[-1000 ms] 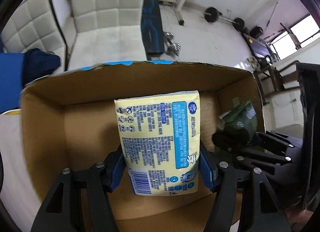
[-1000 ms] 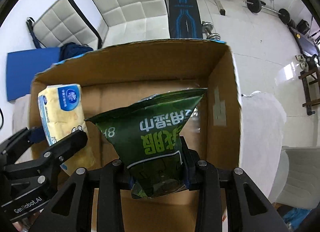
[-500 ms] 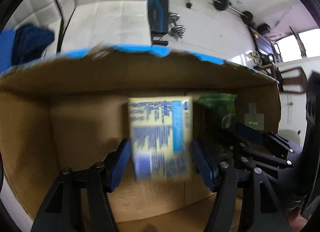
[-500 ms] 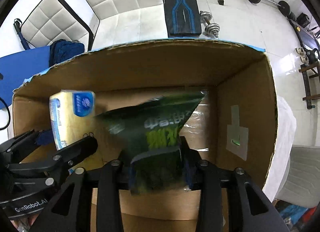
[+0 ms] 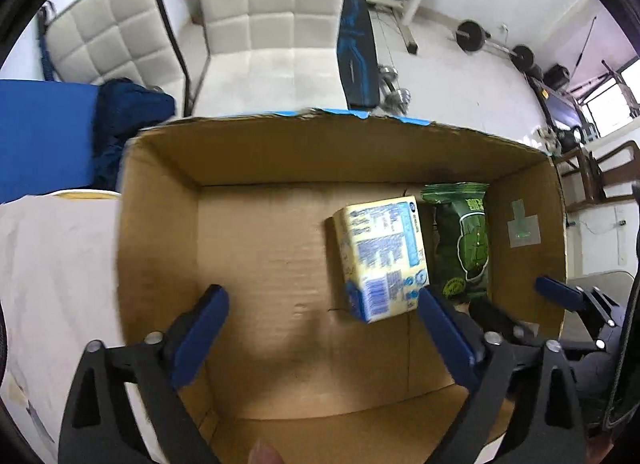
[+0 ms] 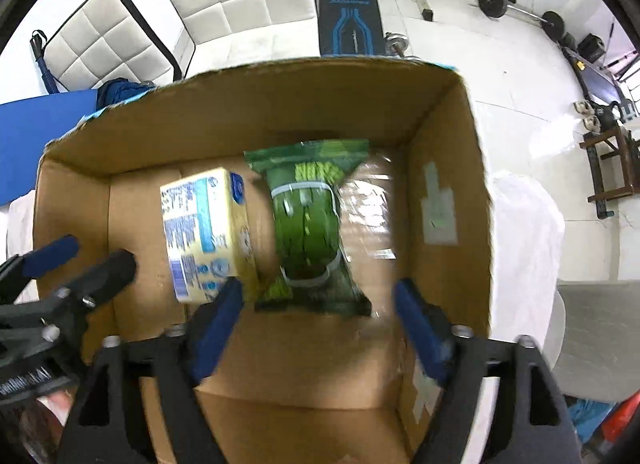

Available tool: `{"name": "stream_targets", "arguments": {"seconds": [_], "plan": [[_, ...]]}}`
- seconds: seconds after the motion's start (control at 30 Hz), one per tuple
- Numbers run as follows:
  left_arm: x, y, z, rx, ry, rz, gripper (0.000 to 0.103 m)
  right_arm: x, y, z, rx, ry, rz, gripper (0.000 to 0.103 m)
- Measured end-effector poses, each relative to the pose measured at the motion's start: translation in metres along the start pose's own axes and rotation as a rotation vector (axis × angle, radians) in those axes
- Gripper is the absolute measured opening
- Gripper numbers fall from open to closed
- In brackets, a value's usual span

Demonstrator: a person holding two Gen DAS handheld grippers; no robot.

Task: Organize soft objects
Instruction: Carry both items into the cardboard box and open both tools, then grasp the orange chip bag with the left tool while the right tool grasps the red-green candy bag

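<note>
Although both packs now lie on the floor of the cardboard box, neither is gripped: the left gripper and the right gripper each have jaws opening wide, nothing pressed between the pads. The yellow tissue pack lies ahead of the left gripper and off towards its right finger, long axis running roughly away from the camera with a slight tilt; the green snack bag lies just beside it, directly ahead between the right gripper's fingers, long axis likewise pointing away. Judgement: each hand is nearest its own pack, so any withdrawal should go straight up and clear of the box walls — a sideways pull risks dragging a pack. The right wrist view shows the green snack bag's full face and glossy film beside it; the left wrist view shows only a narrow strip of it, yet reveals the bare left half of the box floor — room for further items.
</note>
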State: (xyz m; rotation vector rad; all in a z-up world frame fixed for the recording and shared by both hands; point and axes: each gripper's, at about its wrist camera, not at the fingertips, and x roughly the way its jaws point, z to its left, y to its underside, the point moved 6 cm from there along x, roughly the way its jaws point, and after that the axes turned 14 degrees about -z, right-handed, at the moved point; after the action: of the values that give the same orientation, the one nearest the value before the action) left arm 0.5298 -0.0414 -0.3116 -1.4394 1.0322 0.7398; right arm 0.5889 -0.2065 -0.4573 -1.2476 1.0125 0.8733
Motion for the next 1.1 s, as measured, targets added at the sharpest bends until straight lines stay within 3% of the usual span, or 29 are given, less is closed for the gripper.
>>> {"name": "stream_targets", "arguments": {"seconds": [0.07,0.27,0.57,0.9,1.1], "plan": [[-0.016,0.004,-0.001,0.008,-0.01,-0.047,0.103,-0.013,0.009,0.001,-0.011,0.002,-0.029,0.103],[-0.063,0.013,-0.01,0.078,-0.056,-0.173,0.103,-0.058,0.025,0.007,-0.046,0.045,-0.131,0.103],[-0.14,0.019,-0.015,0.096,-0.101,-0.307,0.103,-0.134,0.044,0.017,-0.06,0.063,-0.25,0.103],[-0.211,0.042,-0.016,0.048,-0.045,-0.377,0.103,-0.227,0.076,0.023,-0.013,0.035,-0.351,0.103],[-0.213,0.081,0.005,-0.012,-0.058,-0.34,0.103,-0.244,0.111,0.003,0.029,0.029,-0.313,0.103]]}}
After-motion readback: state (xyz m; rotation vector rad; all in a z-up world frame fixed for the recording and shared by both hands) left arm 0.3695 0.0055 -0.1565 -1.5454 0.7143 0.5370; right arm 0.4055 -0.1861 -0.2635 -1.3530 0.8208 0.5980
